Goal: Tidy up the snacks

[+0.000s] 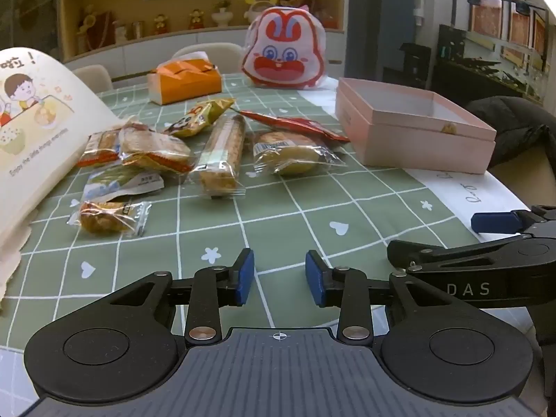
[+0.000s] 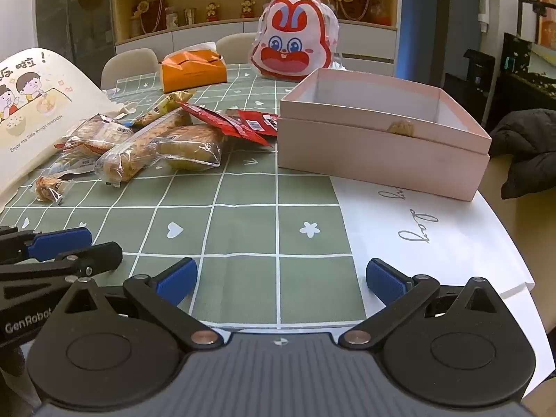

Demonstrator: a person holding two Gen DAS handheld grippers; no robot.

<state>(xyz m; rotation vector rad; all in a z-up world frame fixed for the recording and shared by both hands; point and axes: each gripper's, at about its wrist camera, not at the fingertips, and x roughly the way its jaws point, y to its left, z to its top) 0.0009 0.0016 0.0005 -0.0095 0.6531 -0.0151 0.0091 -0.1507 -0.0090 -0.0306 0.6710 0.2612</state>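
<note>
Nearest the cameras, the left tool [image 1: 279, 278] is hovering over the green checked cloth [image 1: 285, 215] on the counter, its blue pads [image 1: 245, 276] standing a little apart with nothing between them. The right tool [image 2: 281, 279] is hanging just beside it, its jaws spread wide and gripping nothing; its pads [image 2: 385, 279] are framing bare cloth near the white edge of the counter [image 2: 434, 243].

Farther back on the left, the wrapped snacks are lying in a loose heap on the cloth: a small brown pastry [image 1: 107, 217] closest, then a pale green-and-white packet [image 1: 121, 180], a long crumbly bar [image 1: 222, 153] and a round yellow cake [image 1: 292, 154] in clear wrap. Behind these, red sachets [image 1: 295, 123] and a yellow cartoon packet [image 1: 198, 118] are resting. A cream paper bag [image 1: 38, 121] with cartoon children is leaning in from the left edge.

To the right of the heap, the open pink box [image 2: 382, 146] is sitting on the counter, and one small tan snack [image 2: 401, 127] is showing inside against its near wall.

Beyond, an orange tissue box [image 1: 186, 81] and a red-and-white rabbit-face bag [image 1: 285, 52] are standing at the far side of the counter.
</note>
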